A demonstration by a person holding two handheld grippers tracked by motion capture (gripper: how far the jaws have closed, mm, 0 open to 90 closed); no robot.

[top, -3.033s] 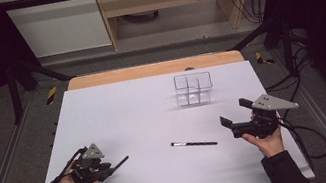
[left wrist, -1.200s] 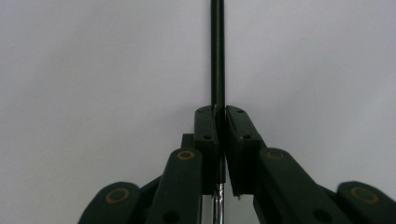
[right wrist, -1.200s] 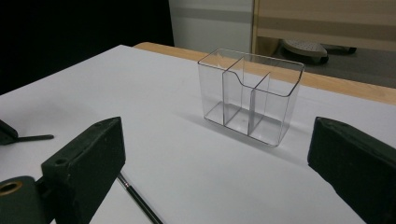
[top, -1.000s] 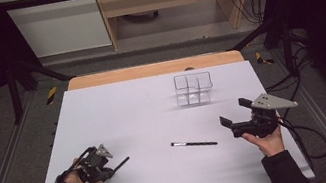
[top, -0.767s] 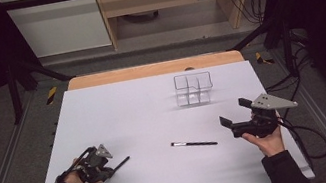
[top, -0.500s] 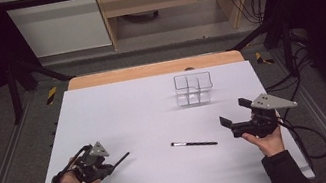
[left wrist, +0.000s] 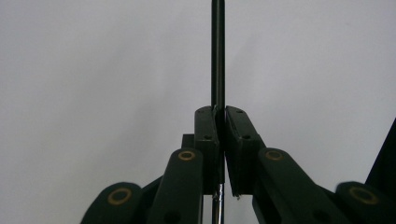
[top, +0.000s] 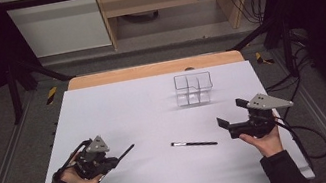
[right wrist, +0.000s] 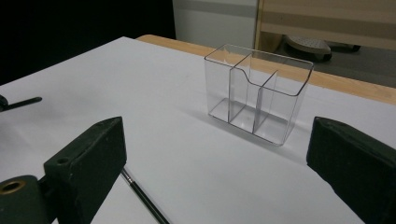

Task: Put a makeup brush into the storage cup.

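**Thin black rod clamped on the left, a second lying loose**

Our left gripper (left wrist: 218, 116) pinches a slim, smooth black rod (left wrist: 217, 51) between its flat matte jaws, low over the white table (top: 117, 104). Our right gripper (top: 230, 117) is spread wide, holding nothing. A second thin rod (top: 193, 143) lies flat between them. The clear, glossy plastic organiser (right wrist: 257, 93), sharp-edged and partitioned, stands upright beyond.

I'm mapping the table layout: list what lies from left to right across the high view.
Left gripper shut on a thin black stick → black pen lying on the white table → clear divided organizer, farther back → right gripper, jaws open.
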